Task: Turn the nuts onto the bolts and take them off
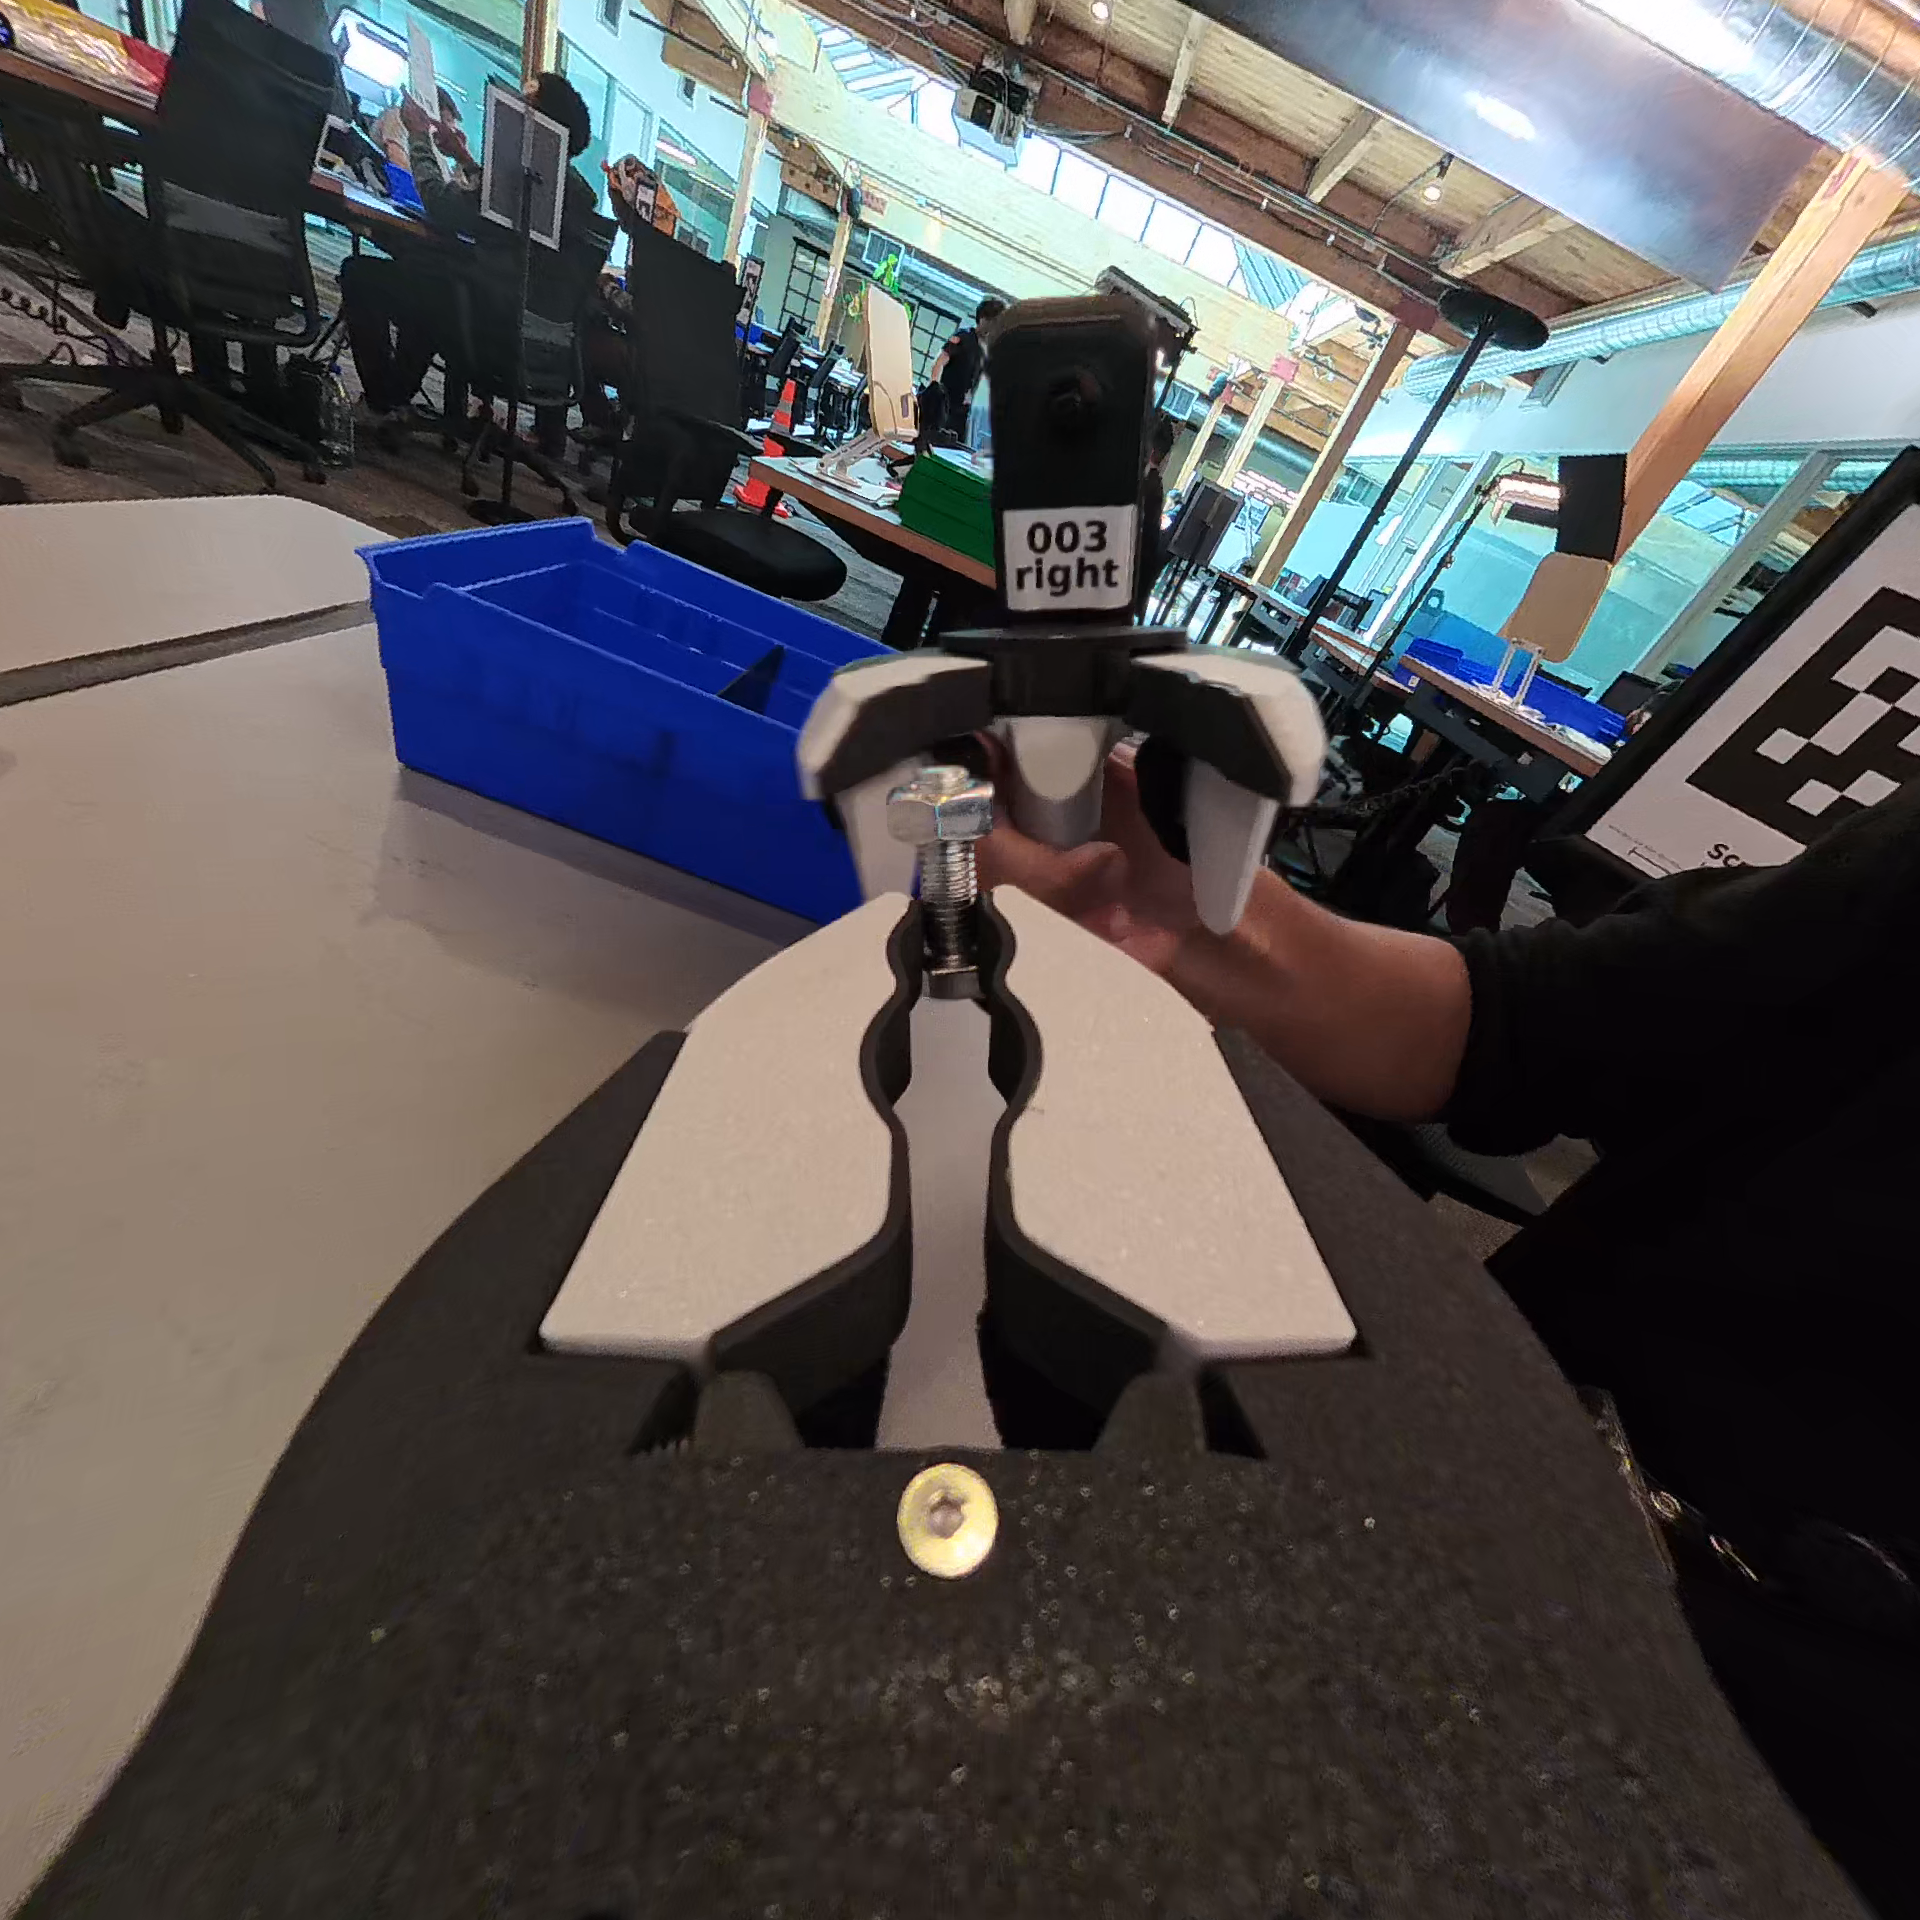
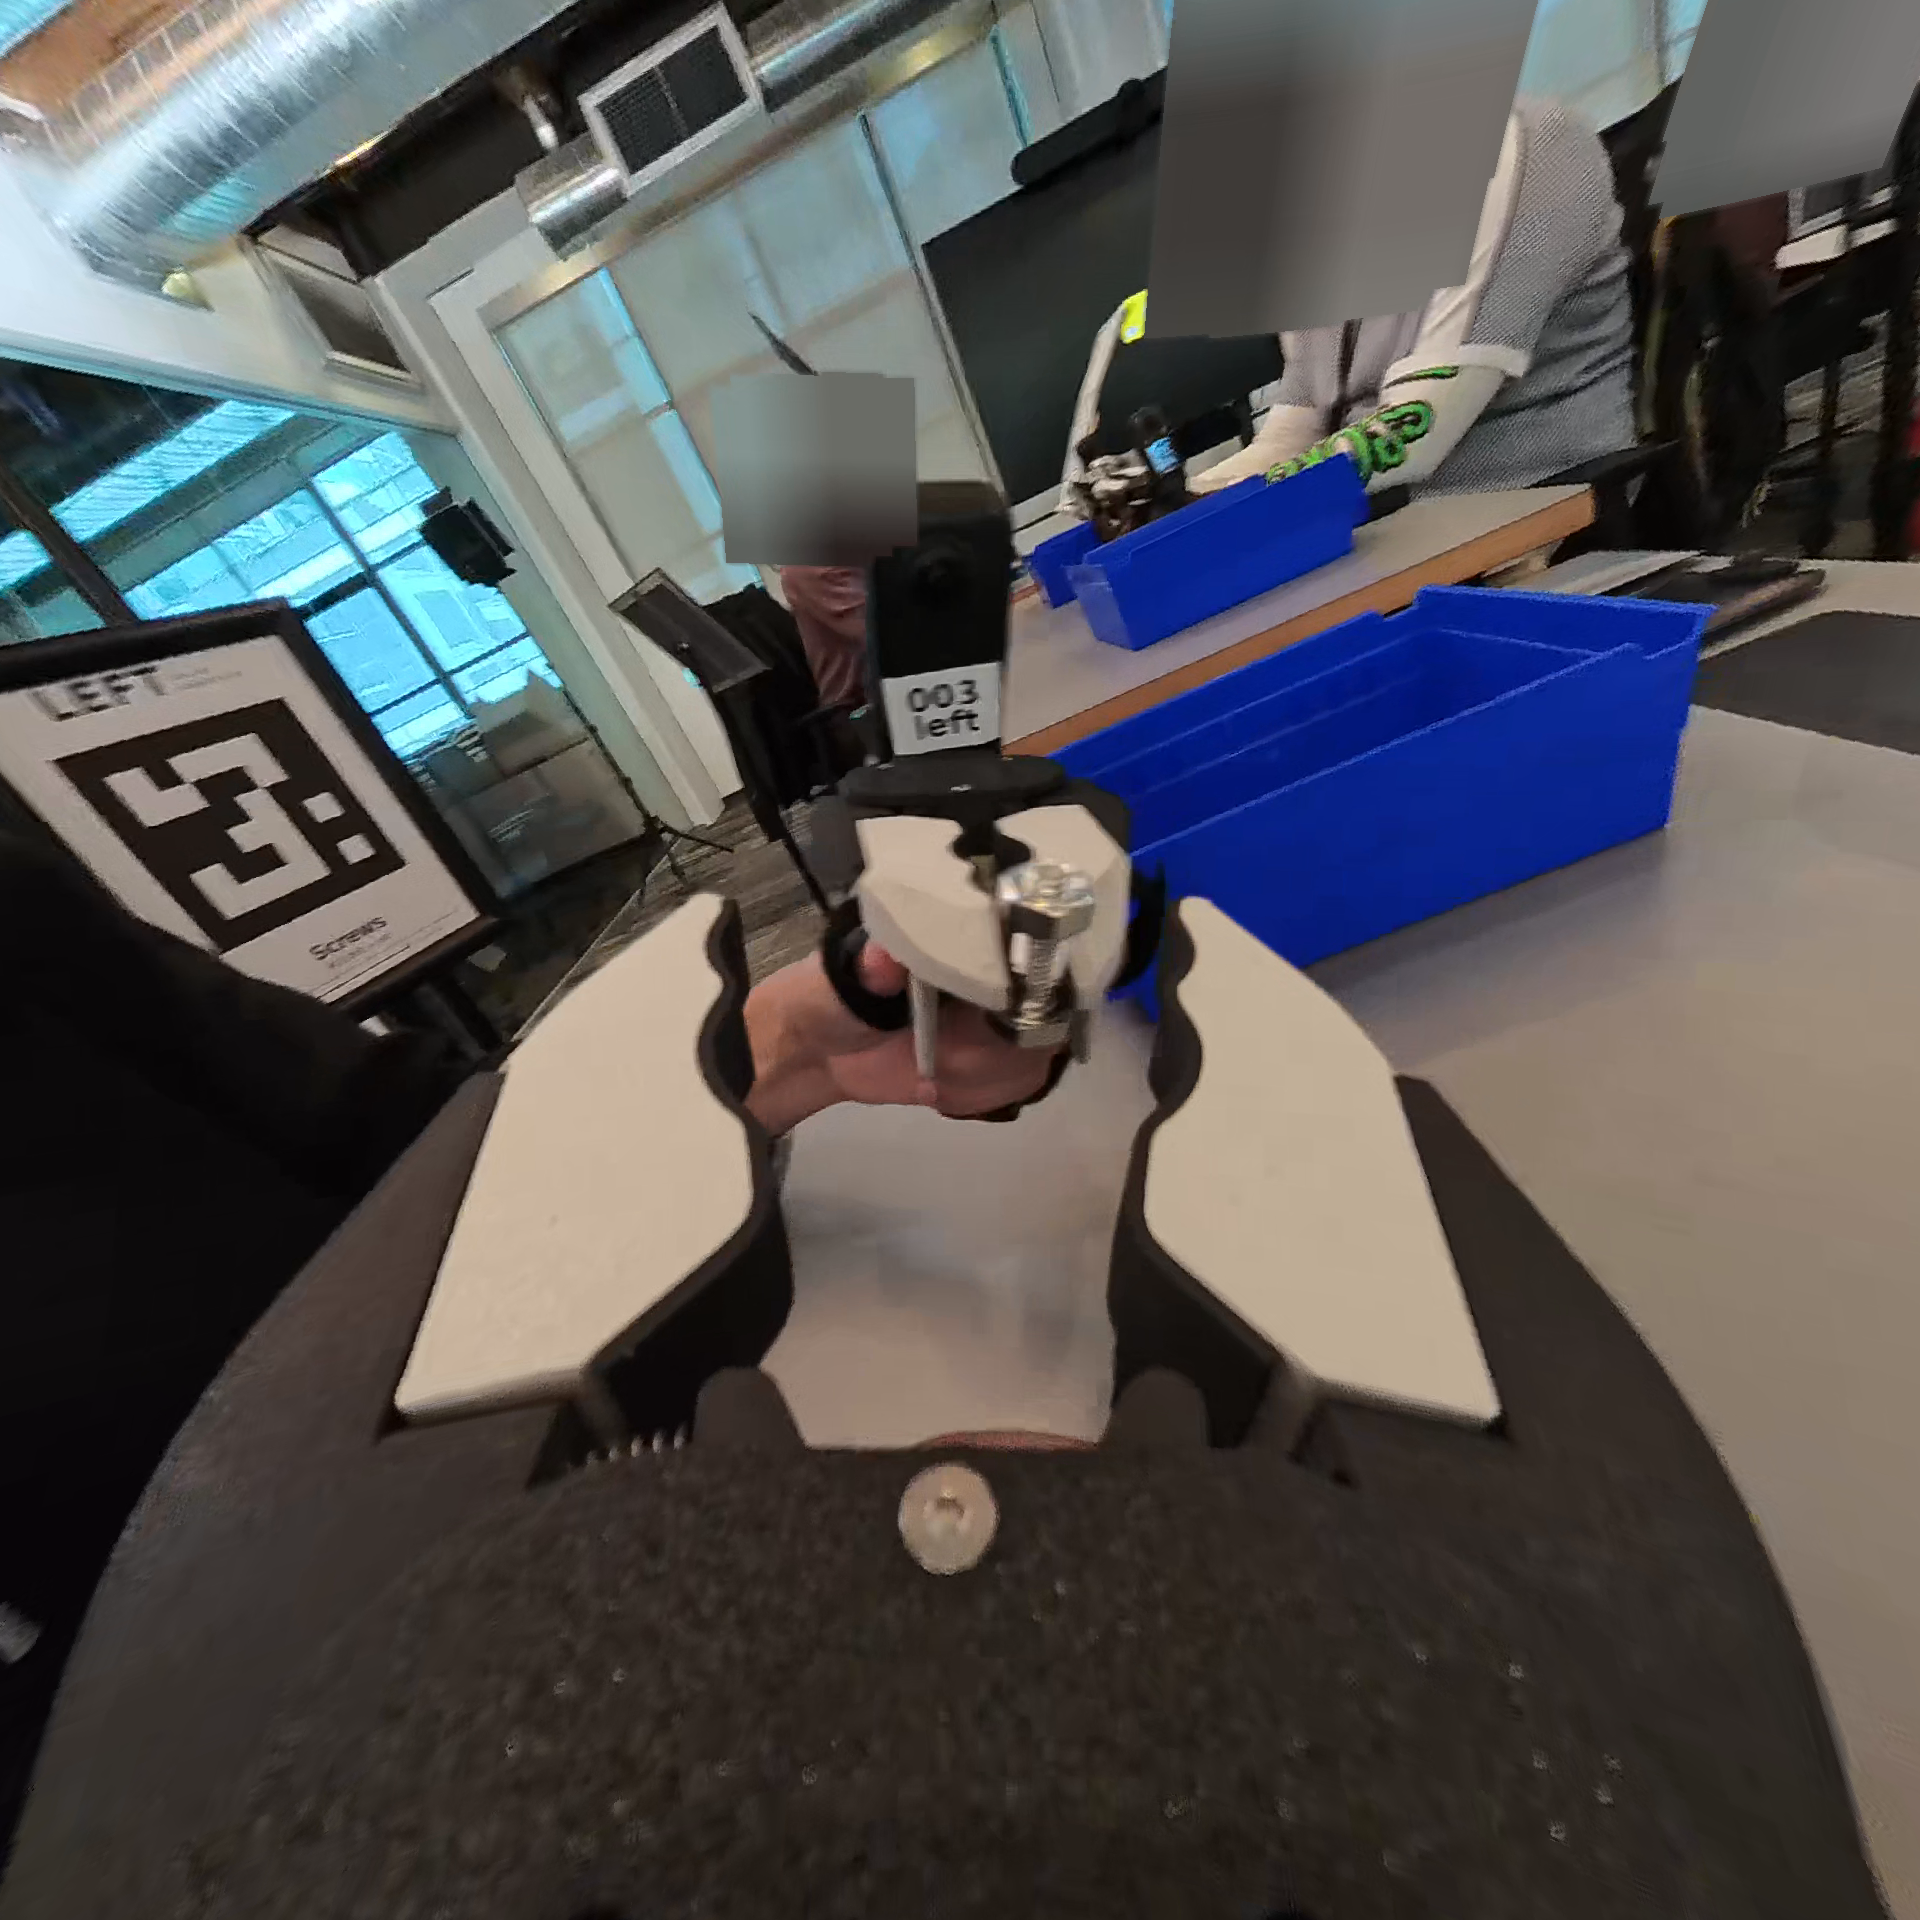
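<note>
My left gripper (image 1: 951, 935) is shut on a silver bolt (image 1: 943, 914) and holds it upright above the table, head down. A silver nut (image 1: 940, 816) sits on the thread near the bolt's top end. My right gripper (image 1: 1049, 883) faces it from behind, open and empty, with one finger (image 1: 862, 727) just behind the nut. In the right wrist view my right gripper (image 2: 951, 997) is wide open, with the left gripper (image 2: 1029, 977), the bolt (image 2: 1042, 961) and the nut (image 2: 1051, 896) just ahead between its fingers.
A blue bin (image 1: 582, 665) stands on the grey table (image 1: 208, 987), and shows in the right wrist view (image 2: 1403, 769). A framed marker sign (image 2: 229, 810) stands beside the table. A person's dark-sleeved arm (image 1: 1351, 1018) holds the right gripper. Other people sit at tables behind. Both grippers' tips are close together, under 4 cm apart.
</note>
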Demonstrator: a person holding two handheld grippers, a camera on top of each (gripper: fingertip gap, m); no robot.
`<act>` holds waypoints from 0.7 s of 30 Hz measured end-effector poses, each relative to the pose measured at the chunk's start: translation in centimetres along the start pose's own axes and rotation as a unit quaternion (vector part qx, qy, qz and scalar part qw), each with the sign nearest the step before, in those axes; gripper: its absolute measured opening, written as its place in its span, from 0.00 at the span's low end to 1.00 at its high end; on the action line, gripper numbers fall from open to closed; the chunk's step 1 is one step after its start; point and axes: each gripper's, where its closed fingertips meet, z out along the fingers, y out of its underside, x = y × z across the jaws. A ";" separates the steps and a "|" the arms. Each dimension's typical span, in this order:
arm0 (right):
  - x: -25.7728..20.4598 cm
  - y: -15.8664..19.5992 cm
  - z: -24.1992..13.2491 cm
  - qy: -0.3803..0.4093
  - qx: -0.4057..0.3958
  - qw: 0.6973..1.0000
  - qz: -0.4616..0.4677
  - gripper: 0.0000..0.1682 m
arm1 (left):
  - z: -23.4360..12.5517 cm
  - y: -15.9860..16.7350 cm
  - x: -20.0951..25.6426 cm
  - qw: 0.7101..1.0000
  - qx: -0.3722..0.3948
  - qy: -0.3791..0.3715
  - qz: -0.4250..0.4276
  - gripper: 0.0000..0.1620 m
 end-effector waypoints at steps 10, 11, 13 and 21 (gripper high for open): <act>-0.1 -0.1 -0.3 0.005 0.002 1.000 0.021 0.47 | 0.2 0.0 0.3 1.000 -0.002 0.006 0.002 0.05; -0.8 0.0 -0.1 -0.010 0.002 1.000 0.021 0.46 | 0.2 0.1 0.3 1.000 -0.002 0.007 0.000 0.05; -1.5 0.3 1.6 -0.020 -0.001 1.000 0.016 0.54 | 0.5 0.2 0.2 1.000 -0.003 0.010 -0.005 0.05; -0.4 -0.4 -0.6 0.020 -0.002 1.000 0.018 0.45 | 0.7 0.2 0.6 1.000 -0.003 0.014 0.001 0.05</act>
